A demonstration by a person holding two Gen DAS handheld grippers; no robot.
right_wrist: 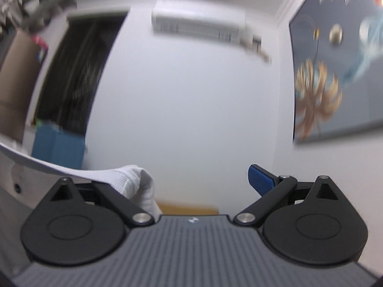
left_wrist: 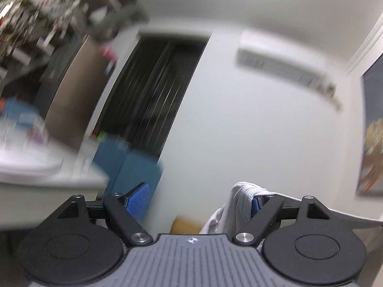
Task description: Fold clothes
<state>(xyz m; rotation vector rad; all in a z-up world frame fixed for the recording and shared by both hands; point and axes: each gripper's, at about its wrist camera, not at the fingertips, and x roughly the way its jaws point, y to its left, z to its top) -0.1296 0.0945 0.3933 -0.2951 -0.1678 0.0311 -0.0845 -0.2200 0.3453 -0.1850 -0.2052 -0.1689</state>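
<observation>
A white garment with a ribbed hem hangs between both grippers, which are raised and face the wall. In the left wrist view the cloth (left_wrist: 235, 205) drapes over the right blue fingertip, and the left blue pad (left_wrist: 138, 201) is bare. My left gripper (left_wrist: 196, 202) stands wide open. In the right wrist view the garment (right_wrist: 130, 183) lies over the left finger and stretches off to the left. The right blue pad (right_wrist: 259, 183) is bare. My right gripper (right_wrist: 198, 186) stands wide open too.
A white wall with an air conditioner (right_wrist: 198, 25) is ahead. A dark doorway (left_wrist: 155, 91) and blue boxes (left_wrist: 134, 169) are to the left, with a white table edge (left_wrist: 47, 179). A painting (right_wrist: 335, 71) hangs at the right.
</observation>
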